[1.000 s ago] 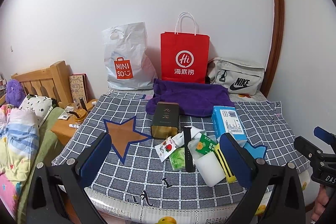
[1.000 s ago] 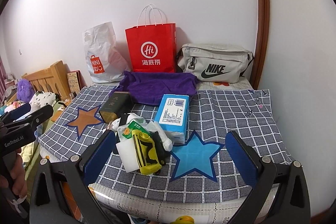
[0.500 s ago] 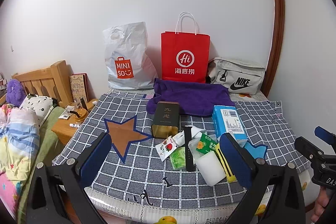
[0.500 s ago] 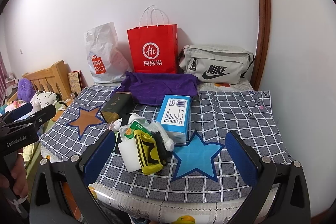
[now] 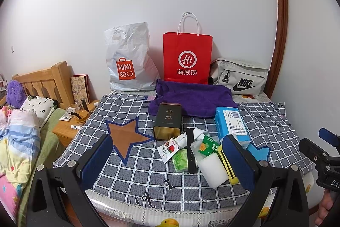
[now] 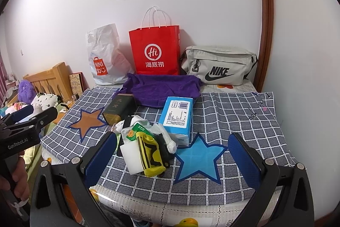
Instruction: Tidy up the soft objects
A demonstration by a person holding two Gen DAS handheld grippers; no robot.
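A pile of small items lies mid-table on the checked cloth: a white foam block, a yellow and black soft item, a green tissue pack, a strawberry sachet and a black strap. A blue tissue pack and a dark tin lie beside it. Behind them a purple towel is spread. My left gripper hovers open in front of the pile. My right gripper is open too, near the front edge, holding nothing.
Along the wall stand a white Miniso bag, a red paper bag and a grey Nike pouch. A wooden bed and a nightstand with small items are at the left. The wall closes in on the right.
Both views have shifted very slightly toward the table. Nothing on the table has moved, and both grippers stay open.
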